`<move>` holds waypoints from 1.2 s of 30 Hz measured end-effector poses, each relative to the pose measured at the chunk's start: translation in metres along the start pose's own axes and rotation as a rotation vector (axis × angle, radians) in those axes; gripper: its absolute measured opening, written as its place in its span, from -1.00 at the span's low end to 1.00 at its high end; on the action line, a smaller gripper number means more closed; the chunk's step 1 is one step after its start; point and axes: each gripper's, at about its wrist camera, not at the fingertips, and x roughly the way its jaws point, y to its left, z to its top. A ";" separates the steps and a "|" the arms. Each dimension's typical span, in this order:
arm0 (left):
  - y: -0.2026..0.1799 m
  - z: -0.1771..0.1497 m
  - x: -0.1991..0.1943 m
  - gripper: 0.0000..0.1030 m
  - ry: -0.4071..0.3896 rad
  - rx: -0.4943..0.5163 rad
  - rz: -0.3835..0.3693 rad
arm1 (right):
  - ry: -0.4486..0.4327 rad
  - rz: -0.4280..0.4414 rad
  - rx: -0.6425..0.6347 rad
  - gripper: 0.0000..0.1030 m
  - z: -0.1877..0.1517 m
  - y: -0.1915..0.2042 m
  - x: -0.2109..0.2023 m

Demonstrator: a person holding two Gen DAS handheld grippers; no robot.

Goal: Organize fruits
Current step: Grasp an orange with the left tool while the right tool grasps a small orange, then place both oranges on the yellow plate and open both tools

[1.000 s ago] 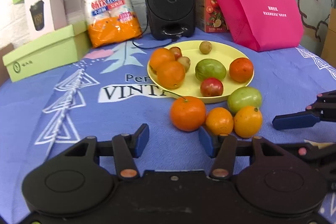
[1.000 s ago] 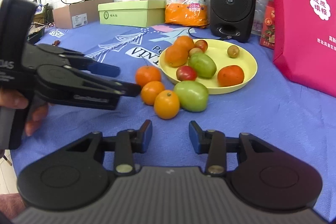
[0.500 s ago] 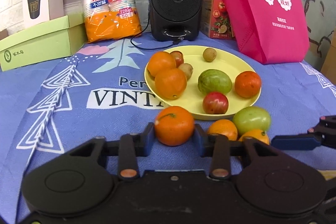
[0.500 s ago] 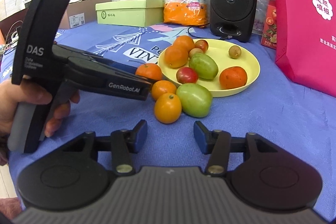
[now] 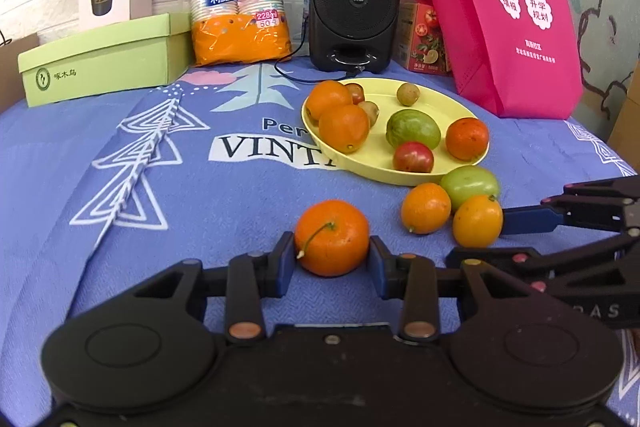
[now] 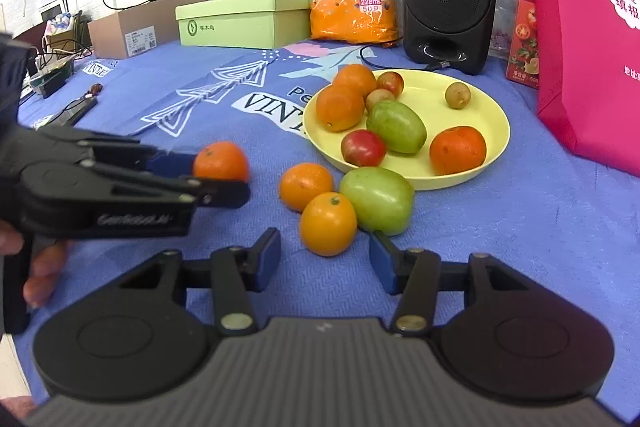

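left gripper (image 5: 331,259): black body, blue fingertip pads, copper-coloured rivets, white "GenRobot.AI" lettering
right gripper (image 6: 325,254): black arms, grey ribbed housing, blue pads
hand (image 6: 38,267): bare skin

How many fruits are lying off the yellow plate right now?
4. A stemmed orange sits between the left tool's pads; two small oranges and a green tomato cluster beside the plate.

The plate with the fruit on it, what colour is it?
The plate is pale yellow, clearest in the right wrist view.
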 end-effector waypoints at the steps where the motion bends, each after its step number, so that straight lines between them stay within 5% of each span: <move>1: -0.001 -0.002 0.000 -0.27 -0.003 -0.001 0.002 | 0.001 0.001 0.004 -0.03 0.000 0.000 0.001; 4: -0.001 -0.004 -0.001 -0.26 -0.011 -0.007 0.002 | -0.001 -0.004 0.009 -0.05 0.000 0.000 0.002; 9: 0.002 -0.005 0.000 -0.24 -0.014 -0.028 -0.011 | -0.024 -0.008 0.041 -0.42 -0.002 -0.004 -0.002; 36: -0.007 0.005 -0.033 -0.28 -0.027 -0.012 -0.050 | -0.079 -0.040 0.031 -0.42 -0.020 -0.013 -0.061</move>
